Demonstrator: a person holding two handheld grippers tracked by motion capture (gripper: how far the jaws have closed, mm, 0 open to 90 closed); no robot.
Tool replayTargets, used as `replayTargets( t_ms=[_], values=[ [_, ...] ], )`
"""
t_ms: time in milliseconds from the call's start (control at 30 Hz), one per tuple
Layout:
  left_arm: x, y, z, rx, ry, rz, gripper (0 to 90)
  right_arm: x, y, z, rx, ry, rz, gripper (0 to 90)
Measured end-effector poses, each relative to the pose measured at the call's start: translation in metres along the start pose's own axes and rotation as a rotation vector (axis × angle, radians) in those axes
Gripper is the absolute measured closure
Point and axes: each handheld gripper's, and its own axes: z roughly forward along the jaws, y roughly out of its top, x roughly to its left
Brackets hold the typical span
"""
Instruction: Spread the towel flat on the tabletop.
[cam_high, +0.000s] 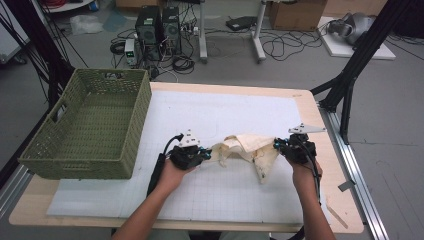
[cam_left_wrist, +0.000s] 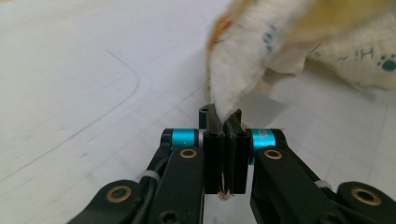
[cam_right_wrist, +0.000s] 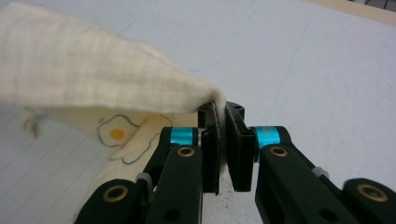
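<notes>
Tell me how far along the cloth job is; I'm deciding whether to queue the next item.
Done: both grippers are clamped on the cream cloth, the left gripper on one corner, the right gripper on another. In hand: the cloth hangs bunched between them just above the white mat. Left: it isn't spread or folded yet, and the green basket looks empty.

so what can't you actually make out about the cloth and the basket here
- Cloth: in the high view it hangs bunched between the left gripper and right gripper, so its shape and size stay hidden.
- Its print: in the left gripper view the cloth is blurred and cut off by the top edge.
- Basket: its near wall hides the near part of its floor.
</notes>
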Motion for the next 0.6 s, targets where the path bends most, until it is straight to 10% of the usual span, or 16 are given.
replayTargets(
  t_ms=[333,600],
  values=[
    [0.026,-0.008,-0.064,-0.076,0.101,0.016,87.3,0.002,-0.002,-0.006,0.034,0.036,0.017,86.0],
    [0.032,-0.009,-0.045,-0.049,0.165,0.043,86.9,-0.004,0.001,0.022,0.084,0.055,0.008,85.0]
  ],
)
